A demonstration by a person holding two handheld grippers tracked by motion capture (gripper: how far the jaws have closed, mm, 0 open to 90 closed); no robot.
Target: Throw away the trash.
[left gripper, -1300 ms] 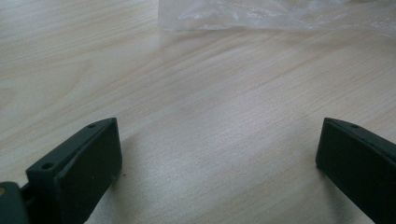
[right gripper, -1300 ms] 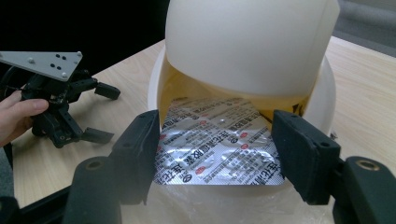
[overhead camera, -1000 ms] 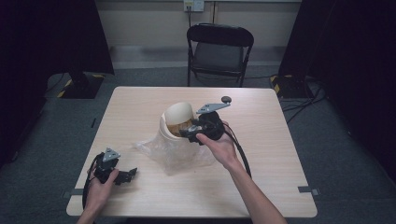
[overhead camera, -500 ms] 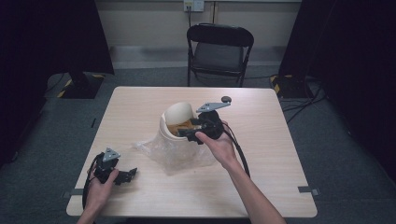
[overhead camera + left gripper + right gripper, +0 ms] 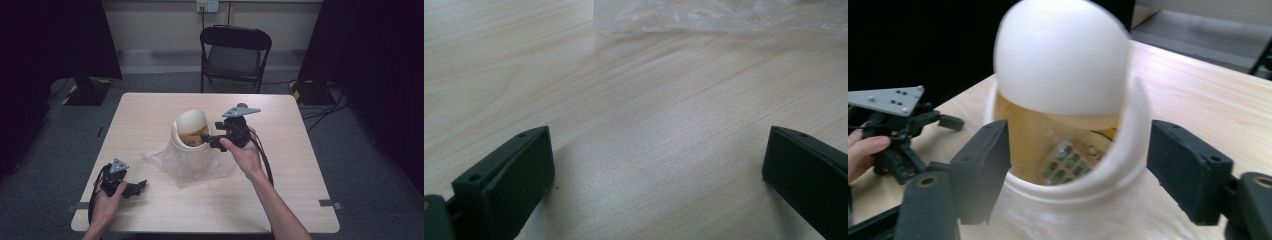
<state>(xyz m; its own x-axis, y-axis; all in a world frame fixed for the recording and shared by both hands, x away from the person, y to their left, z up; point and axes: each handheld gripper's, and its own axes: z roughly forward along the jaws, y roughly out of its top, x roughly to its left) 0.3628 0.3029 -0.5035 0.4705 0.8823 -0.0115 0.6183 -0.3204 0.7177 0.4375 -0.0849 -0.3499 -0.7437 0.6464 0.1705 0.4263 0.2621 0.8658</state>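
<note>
Bin (image 5: pixel 1068 75), cream-white with domed swing lid, holds green blister pack (image 5: pixel 1064 162).

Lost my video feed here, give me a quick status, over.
Right claw opening at the white bin, nothing gripped. Left claw open over bare table. Pill pack inside bin. Plastic bag beneath.

I count from my station: one wooden table (image 5: pixel 280 200); one white swing-lid bin (image 5: pixel 189 131), holding one blister pack of green capsules (image 5: pixel 1063 162); one clear plastic bag (image 5: pixel 192 170) beneath it; two handheld grippers, left gripper (image 5: pixel 141 186) and right gripper (image 5: pixel 206 140); one black folding chair (image 5: pixel 235 50); one wall outlet (image 5: pixel 207 5).
</note>
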